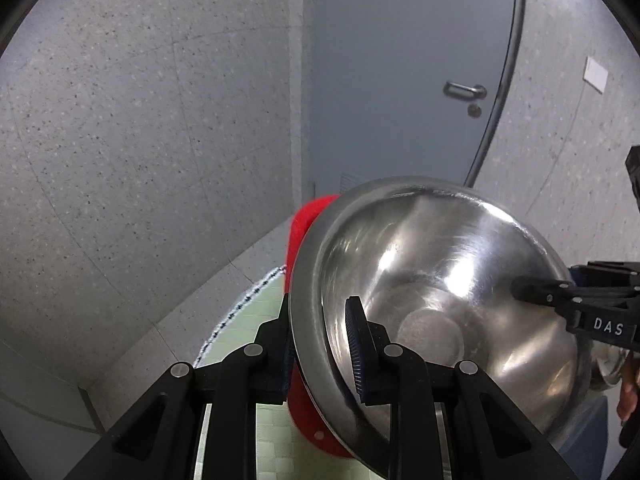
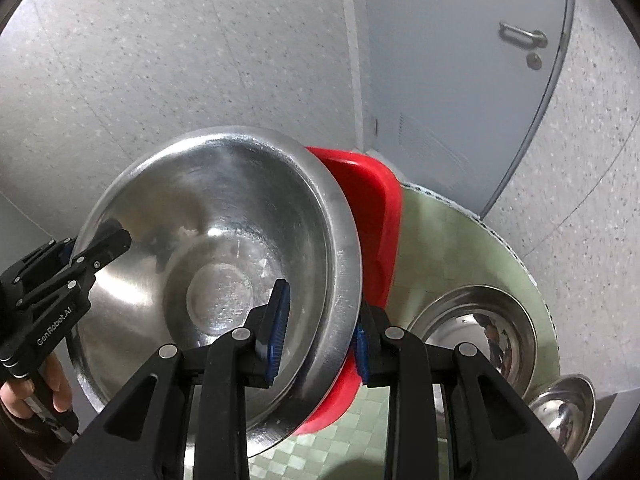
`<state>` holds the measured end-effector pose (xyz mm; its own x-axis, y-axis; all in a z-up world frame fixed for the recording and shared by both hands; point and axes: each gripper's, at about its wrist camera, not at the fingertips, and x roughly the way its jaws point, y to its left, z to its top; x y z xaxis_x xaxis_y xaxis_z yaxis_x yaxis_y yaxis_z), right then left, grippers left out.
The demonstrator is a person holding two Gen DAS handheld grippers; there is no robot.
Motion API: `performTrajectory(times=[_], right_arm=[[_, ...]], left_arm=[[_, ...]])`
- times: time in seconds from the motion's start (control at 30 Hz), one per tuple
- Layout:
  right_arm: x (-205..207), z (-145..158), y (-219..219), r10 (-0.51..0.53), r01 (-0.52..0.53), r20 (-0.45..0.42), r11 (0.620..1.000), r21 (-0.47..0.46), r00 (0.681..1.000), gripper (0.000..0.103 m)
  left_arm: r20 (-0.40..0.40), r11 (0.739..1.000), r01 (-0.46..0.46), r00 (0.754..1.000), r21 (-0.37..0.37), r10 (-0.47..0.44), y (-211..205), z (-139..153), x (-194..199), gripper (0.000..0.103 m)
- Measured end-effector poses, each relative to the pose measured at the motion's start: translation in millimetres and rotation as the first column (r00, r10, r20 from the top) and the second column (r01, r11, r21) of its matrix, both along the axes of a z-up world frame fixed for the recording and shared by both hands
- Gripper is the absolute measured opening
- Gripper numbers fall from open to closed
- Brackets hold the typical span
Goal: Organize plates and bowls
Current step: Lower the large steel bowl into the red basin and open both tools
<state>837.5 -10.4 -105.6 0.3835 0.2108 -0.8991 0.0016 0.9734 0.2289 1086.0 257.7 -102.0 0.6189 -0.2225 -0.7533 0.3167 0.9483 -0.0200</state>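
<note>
A large steel bowl (image 1: pixel 440 280) is held tilted in the air, nested in a red plastic basin (image 1: pixel 304 224). My left gripper (image 1: pixel 320 344) is shut on the bowl's rim, with the red basin between the jaws too. My right gripper (image 2: pixel 320 328) is shut on the opposite rim of the steel bowl (image 2: pixel 224 240), together with the red basin (image 2: pixel 372 216). Each gripper shows in the other's view, the right one (image 1: pixel 532 292) and the left one (image 2: pixel 108 240).
A round table with a green checked cloth (image 2: pixel 452 248) lies below. On it stand a medium steel bowl (image 2: pixel 472 320) and a smaller steel bowl (image 2: pixel 564 412) at the right. Speckled walls and a grey door (image 1: pixel 400 80) stand behind.
</note>
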Motion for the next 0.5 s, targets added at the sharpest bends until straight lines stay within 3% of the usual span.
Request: performTrajectory(times=[0.37,0.5], right_arm=[[9.1,-20.3,9.8,0.01,-0.012,-0.012,0.994,-0.113,1.0,0.031],[9.7,-23.7,9.3,0.016,-0.016,-0.002,0.993,-0.119,1.0,0.034]], left_arm=[[-0.04,0.997,0.009,0.999,0.074,-0.006,-52.8,-23.6,47.4,0.021],[-0.034,0.997,0.007,0.999,0.083,-0.004,-62.2,-28.4,52.6,0.027]])
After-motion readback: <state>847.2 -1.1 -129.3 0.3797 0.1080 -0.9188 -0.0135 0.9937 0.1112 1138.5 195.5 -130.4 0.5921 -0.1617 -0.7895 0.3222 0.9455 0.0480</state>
